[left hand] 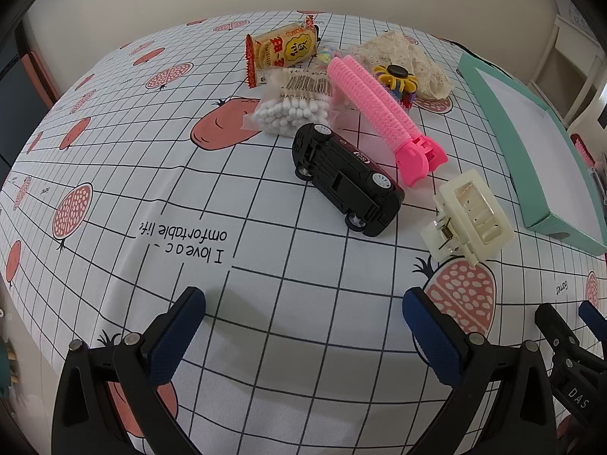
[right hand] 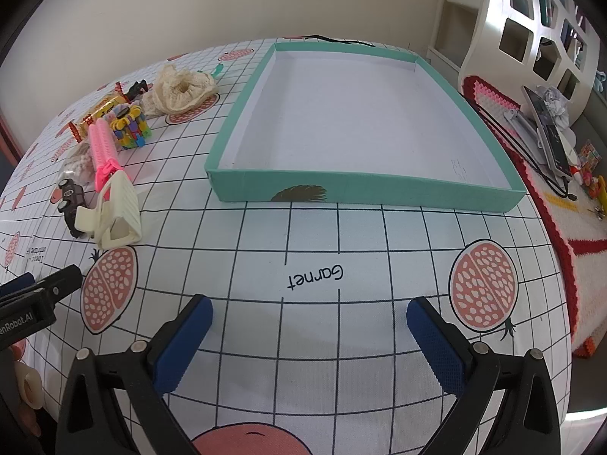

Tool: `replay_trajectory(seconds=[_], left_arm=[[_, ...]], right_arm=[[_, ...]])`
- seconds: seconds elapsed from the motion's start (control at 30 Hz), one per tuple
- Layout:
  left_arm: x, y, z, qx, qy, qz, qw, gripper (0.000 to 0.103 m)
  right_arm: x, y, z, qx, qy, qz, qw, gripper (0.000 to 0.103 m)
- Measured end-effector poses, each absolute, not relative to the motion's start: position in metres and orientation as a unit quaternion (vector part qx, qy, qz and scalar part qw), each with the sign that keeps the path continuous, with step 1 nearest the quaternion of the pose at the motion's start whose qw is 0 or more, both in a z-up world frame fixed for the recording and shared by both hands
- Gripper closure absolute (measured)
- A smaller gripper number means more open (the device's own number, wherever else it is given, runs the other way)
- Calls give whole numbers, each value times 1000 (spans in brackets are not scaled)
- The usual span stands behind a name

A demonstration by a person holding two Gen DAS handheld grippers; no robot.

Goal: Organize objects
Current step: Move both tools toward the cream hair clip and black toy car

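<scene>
Fingers of my left gripper (left hand: 303,326) and my right gripper (right hand: 309,322) stand wide apart, holding nothing, above the tablecloth (right hand: 303,360). Far from my right gripper lies the teal tray (right hand: 364,189). To its left lie the cream hair claw (left hand: 470,216), the black toy car (left hand: 347,182), tipped on its side, and the pink clips (left hand: 383,113).

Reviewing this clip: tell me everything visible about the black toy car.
The black toy car looks like glossy plastic, with white-hubbed wheels and a small "50" mark on its side. It lies tipped on its side on the tablecloth, underside facing the left wrist camera. It sits between the cotton swab bag and the cream hair claw clip, beside the pink hair roller clips. No fingers touch it.
</scene>
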State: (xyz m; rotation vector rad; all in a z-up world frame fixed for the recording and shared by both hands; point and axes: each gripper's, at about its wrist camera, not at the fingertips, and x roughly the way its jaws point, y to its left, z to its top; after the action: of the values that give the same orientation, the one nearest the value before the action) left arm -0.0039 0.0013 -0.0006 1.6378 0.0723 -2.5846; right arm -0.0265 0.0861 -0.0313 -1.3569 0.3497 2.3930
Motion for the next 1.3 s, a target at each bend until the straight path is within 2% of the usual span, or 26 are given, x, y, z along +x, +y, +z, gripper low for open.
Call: replay_trajectory(seconds=[1.1, 1.3], left_arm=[[-4, 5, 2, 548, 25, -835, 45, 0], [-3, 1, 9, 551, 39, -832, 50, 0]], right_arm=[[-26, 84, -33, -478, 122, 850, 184, 0], [-24, 92, -29, -474, 163, 845, 184, 0]])
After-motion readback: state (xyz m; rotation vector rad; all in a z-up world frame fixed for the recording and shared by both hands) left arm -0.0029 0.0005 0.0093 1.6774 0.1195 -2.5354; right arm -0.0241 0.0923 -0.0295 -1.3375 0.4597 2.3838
